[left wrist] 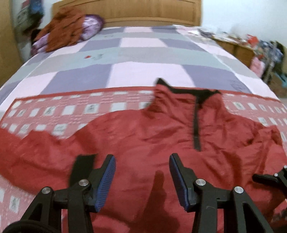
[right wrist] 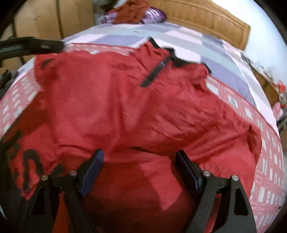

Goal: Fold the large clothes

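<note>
While the crumpled red zip-neck jacket with black collar trim (left wrist: 143, 136) lies spread across the pink checked bedspread (left wrist: 53, 109), collar toward twelve o'clock, the left gripper (left wrist: 142, 159) hangs above its chest, jaws apart and grasping nothing. At six o'clock in its own view, the right gripper (right wrist: 140, 156) is released wide over the red cloth. A rust-orange garment (left wrist: 64, 28) is heaped at eleven o'clock beside the wooden headboard (left wrist: 143, 12).

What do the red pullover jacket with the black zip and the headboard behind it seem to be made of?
The red pullover jacket with the black zip looks like thin, crinkly synthetic weave, faintly shiny, full of fine wrinkles. The tan headboard looks like wood or wood veneer, with moulded panel grooves.
</note>
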{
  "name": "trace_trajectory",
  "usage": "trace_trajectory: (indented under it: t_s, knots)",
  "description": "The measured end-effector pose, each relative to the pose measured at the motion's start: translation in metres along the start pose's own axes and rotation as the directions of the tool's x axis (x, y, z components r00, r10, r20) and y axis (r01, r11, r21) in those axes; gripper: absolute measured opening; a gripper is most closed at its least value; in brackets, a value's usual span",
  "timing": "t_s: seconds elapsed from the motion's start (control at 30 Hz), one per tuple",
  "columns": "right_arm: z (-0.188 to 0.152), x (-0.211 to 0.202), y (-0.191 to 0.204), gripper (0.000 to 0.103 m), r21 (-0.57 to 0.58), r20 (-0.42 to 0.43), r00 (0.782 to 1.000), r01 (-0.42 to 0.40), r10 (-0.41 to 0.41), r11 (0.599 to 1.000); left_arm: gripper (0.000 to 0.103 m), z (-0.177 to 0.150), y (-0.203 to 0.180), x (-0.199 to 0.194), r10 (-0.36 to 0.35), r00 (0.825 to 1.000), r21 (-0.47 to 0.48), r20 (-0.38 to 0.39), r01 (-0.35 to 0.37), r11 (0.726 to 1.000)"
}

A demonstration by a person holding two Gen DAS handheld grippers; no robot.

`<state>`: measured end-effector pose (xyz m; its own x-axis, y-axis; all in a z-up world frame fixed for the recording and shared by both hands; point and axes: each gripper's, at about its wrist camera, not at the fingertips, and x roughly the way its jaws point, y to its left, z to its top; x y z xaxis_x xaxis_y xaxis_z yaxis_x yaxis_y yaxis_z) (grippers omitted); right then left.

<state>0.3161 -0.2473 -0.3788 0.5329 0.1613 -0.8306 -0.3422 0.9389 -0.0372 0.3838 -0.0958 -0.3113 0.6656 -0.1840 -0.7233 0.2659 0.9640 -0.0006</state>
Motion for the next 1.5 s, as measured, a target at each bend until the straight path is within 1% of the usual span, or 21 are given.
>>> trace_trajectory:
  t_s: [0.1,0.2,0.27,0.3,0.33,0.4,0.43,0.57,0.7,0.77,0.83,0.87,0.9,0.93,0.97,1.03,1.1,1.17,1.27,1.37,1.5]
  knots:
    - [0.002,-0.016,0.012,0.085,-0.062,0.063,0.995,0.084,-0.080,0.995,0.054,0.003,-0.013,0.031,0.009,0.998,0.052,-0.058,-0.006,0.999]
    - [0.001,-0.040,-0.012,0.085,0.130,0.122,0.956,0.251,-0.266,0.959,0.050,-0.011,0.004,0.079,0.071,0.974,0.030,-0.215,-0.066,0.997]
    - [-0.009,-0.043,-0.043,0.086,0.256,0.082,0.920,0.352,-0.383,0.900,0.045,-0.025,0.016,0.087,0.073,0.971,0.038,-0.227,-0.066,0.997]
    - [-0.020,-0.030,-0.063,0.086,0.292,-0.015,0.912,0.396,-0.410,0.871,0.041,-0.027,0.016,0.082,0.074,0.976,0.054,-0.207,-0.064,0.996]
    - [-0.037,-0.017,-0.087,0.086,0.349,-0.123,0.914,0.404,-0.386,0.845,0.038,-0.028,0.016,0.076,0.074,0.977,0.068,-0.199,-0.062,0.996]
    - [-0.068,-0.014,-0.130,0.086,0.532,-0.147,0.951,0.307,-0.270,0.790,0.036,-0.031,0.019,0.067,0.049,0.980,0.061,-0.194,-0.037,0.997]
    - [-0.073,-0.020,-0.140,0.086,0.563,-0.137,0.951,0.305,-0.277,0.768,0.036,-0.034,0.022,0.062,0.040,0.980,0.048,-0.194,-0.031,0.998]
    - [-0.048,-0.041,-0.115,0.086,0.433,-0.050,0.917,0.376,-0.395,0.819,0.036,-0.042,0.028,0.038,0.019,0.985,-0.003,-0.170,-0.020,1.000]
    - [-0.007,-0.045,-0.070,0.086,0.272,0.099,0.920,0.341,-0.379,0.900,0.038,-0.028,0.016,0.019,0.003,0.998,-0.019,-0.071,-0.005,1.000]
    - [0.011,-0.035,-0.064,0.086,0.253,0.118,0.931,0.307,-0.344,0.917,0.046,-0.021,0.013,0.029,0.064,0.996,-0.007,-0.062,-0.065,0.998]
    - [0.018,-0.014,-0.076,0.086,0.270,0.072,0.930,0.329,-0.359,0.905,0.044,-0.024,0.025,0.059,0.116,0.978,-0.031,-0.173,-0.124,0.992]
    - [0.013,-0.005,-0.085,0.086,0.291,0.034,0.926,0.350,-0.375,0.890,0.041,-0.030,0.037,0.074,0.100,0.968,-0.067,-0.230,-0.118,0.991]
    - [0.002,0.016,-0.109,0.086,0.341,-0.077,0.923,0.379,-0.376,0.860,0.037,-0.034,0.041,0.075,0.080,0.972,-0.080,-0.223,-0.100,0.992]
    - [-0.012,0.030,-0.132,0.085,0.411,-0.144,0.938,0.346,-0.315,0.843,0.033,-0.036,0.040,0.073,0.095,0.975,-0.046,-0.203,-0.106,0.993]
    - [-0.021,0.031,-0.146,0.085,0.472,-0.127,0.960,0.281,-0.251,0.835,0.033,-0.037,0.034,0.073,0.119,0.972,0.014,-0.203,-0.119,0.993]
    - [-0.019,0.026,-0.153,0.085,0.448,-0.121,0.956,0.293,-0.268,0.845,0.033,-0.038,0.029,0.068,0.138,0.971,0.050,-0.196,-0.131,0.990]
    - [-0.013,0.018,-0.142,0.085,0.384,-0.112,0.943,0.332,-0.313,0.862,0.034,-0.035,0.037,0.059,0.101,0.976,-0.030,-0.194,-0.109,0.994]
    - [-0.008,0.001,-0.128,0.085,0.350,-0.038,0.937,0.337,-0.346,0.874,0.034,-0.034,0.047,0.043,0.075,0.985,-0.121,-0.157,-0.095,0.988]
    - [-0.008,-0.012,-0.096,0.086,0.282,0.034,0.945,0.304,-0.327,0.910,0.039,-0.046,0.048,0.054,0.147,0.964,-0.083,-0.222,-0.169,0.982]
    - [-0.029,0.023,-0.080,0.087,0.191,-0.094,0.955,0.294,-0.281,0.937,0.040,-0.049,0.035,0.062,0.193,0.952,0.019,-0.239,-0.195,0.981]
    - [-0.033,0.023,-0.087,0.089,0.233,-0.105,0.966,0.253,-0.235,0.939,0.040,-0.047,0.037,0.067,0.191,0.947,0.005,-0.257,-0.197,0.980]
